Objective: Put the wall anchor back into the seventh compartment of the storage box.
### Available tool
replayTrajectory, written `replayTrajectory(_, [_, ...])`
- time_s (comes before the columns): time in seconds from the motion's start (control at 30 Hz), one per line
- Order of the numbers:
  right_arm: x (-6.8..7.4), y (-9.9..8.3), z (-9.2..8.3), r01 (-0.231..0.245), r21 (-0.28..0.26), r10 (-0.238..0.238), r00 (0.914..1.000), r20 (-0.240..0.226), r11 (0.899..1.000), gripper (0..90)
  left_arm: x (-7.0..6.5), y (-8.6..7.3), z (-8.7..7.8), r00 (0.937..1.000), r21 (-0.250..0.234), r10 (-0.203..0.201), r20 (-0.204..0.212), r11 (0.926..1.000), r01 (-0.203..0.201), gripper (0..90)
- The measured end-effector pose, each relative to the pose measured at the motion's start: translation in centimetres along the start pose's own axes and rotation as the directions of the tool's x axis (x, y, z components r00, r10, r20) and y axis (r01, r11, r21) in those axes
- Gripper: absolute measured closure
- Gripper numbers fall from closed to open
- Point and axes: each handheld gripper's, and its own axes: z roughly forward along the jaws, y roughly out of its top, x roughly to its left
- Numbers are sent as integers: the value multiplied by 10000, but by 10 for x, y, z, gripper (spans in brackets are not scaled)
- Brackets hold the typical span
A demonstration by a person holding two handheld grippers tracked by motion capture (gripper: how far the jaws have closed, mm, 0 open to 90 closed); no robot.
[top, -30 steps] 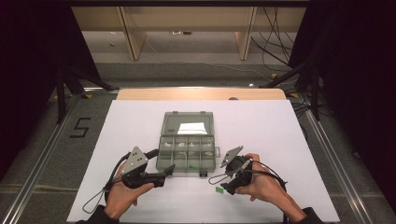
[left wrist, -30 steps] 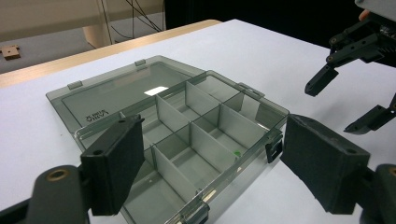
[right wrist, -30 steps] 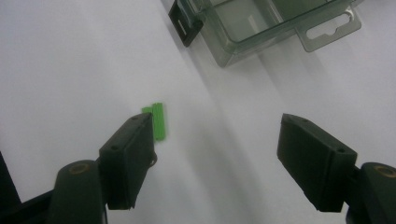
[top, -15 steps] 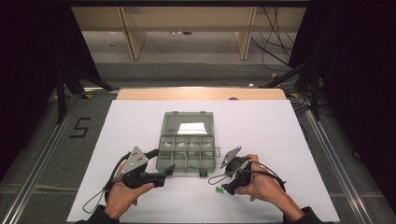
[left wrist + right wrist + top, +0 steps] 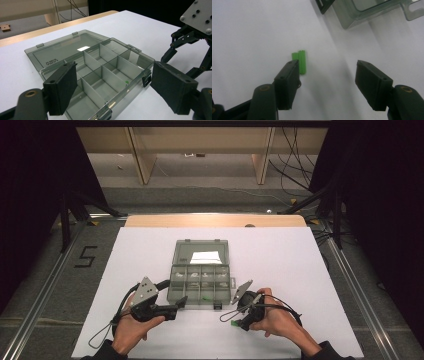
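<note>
Left: the left gripper (image 5: 181, 303), held in the person's left hand (image 5: 131, 329), rests low over the white table surface (image 5: 300, 265) with its jaws spread wide and empty, aimed at the near left corner of the open smoky-grey transparent plastic compartment box (image 5: 200, 285). Centre: the box lies flat, its hinged lid (image 5: 62, 47) folded back on the far side; its dividers form small compartments. Right: the right gripper (image 5: 327, 82), in the right hand (image 5: 277, 320), also stands wide open and empty. A small green plastic piece (image 5: 300, 61) lies on the table beside its left jaw, just in front of the box.
</note>
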Motion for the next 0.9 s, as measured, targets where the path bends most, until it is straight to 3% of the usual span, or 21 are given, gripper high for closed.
replayTrajectory(0.3, [2,3,2,271,-40,-271,9995,-159,9996,477,-1,0,0,9999,17,-152,-39,9999,152,202])
replayTrajectory(0.37, [2,4,3,404,-17,-404,9989,-255,9992,491,0,0,0,10000,9,16,-6,10000,-16,202])
replayTrajectory(0.47, [2,4,4,338,23,-337,9989,-330,9994,518,-1,0,0,9999,28,-144,-26,9999,144,203])
replayTrajectory(0.67, [2,6,4,475,174,-465,9974,-544,9987,558,-1,0,0,9999,47,-131,-27,9999,131,203])
replayTrajectory(0.7, [3,6,5,522,-3,-521,9972,-538,9986,566,0,0,0,10000,35,-5,-9,10000,5,203])
replayTrajectory(0.9, [4,7,5,516,112,-508,9968,-619,9986,600,-1,0,0,9999,49,-123,-31,9999,123,203])
